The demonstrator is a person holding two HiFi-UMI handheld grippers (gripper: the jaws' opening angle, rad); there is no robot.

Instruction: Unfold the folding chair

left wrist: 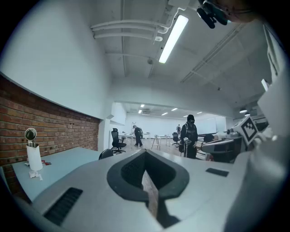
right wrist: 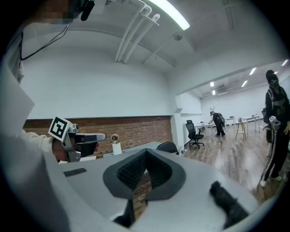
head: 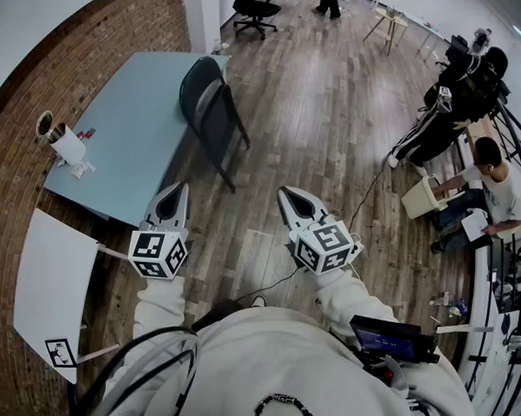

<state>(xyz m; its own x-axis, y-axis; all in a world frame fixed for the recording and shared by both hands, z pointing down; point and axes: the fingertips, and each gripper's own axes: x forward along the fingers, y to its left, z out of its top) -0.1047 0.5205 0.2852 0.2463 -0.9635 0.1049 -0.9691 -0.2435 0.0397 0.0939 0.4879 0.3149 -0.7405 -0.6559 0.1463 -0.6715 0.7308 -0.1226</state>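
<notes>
Room, left to right in the head view: brick wall along the left, white board with a square marker at lower left. Next comes a blue-grey table against the wall, with a white roll on a stand near its left edge. Wood-plank floor fills the middle, and a black cable runs across it near the person's feet. A black office chair is far back at the top. On the right, 1 person sits on the floor beside desks and dark gear.

Folding chair: black, rounded back, greyish seat panel. It looks folded flat and stands upright on its legs at the table's right edge, back overlapping the table corner. Cannot tell if it touches the table. It is well ahead of both grippers and nothing touches it.

Left gripper: held about level, aimed toward the table and chair, jaws closed together, nothing between them. Right gripper: beside it, apart from it, also about level. Its jaws are closed and empty.
</notes>
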